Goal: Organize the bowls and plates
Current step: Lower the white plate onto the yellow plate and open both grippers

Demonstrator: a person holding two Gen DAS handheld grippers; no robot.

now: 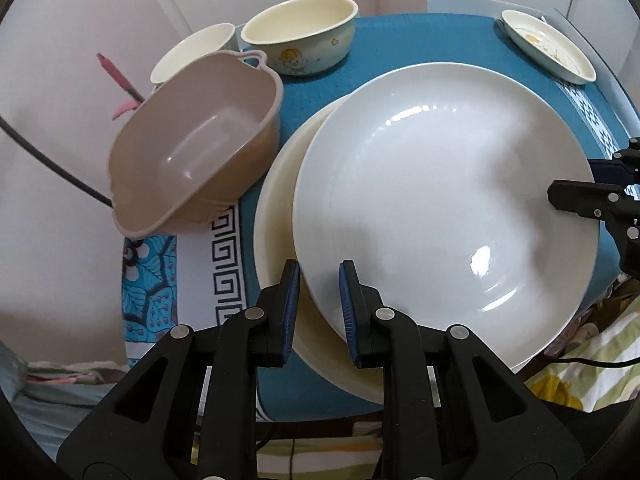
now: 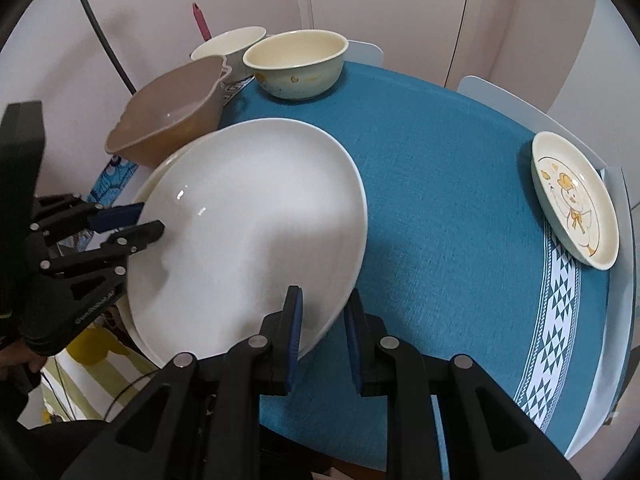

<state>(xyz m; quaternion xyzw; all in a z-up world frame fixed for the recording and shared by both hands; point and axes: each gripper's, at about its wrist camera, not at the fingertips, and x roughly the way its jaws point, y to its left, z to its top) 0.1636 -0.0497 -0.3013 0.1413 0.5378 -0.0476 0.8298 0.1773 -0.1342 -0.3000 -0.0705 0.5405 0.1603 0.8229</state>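
— The white plate (image 1: pixel 448 208): where is it seen, and how is it held?
— It is tilted above a cream plate (image 1: pixel 276 216) on the blue tablecloth (image 2: pixel 460 208). Its left rim is pinched by the left gripper (image 1: pixel 319 308), jaws narrowed on it; its right rim is clamped likewise by the right gripper (image 2: pixel 323 320).
— What is found from left to right?
— A brown basin (image 1: pixel 192 148) is placed at the left, two cream bowls (image 1: pixel 300 36) behind it, and a small printed dish (image 2: pixel 574 210) far right.
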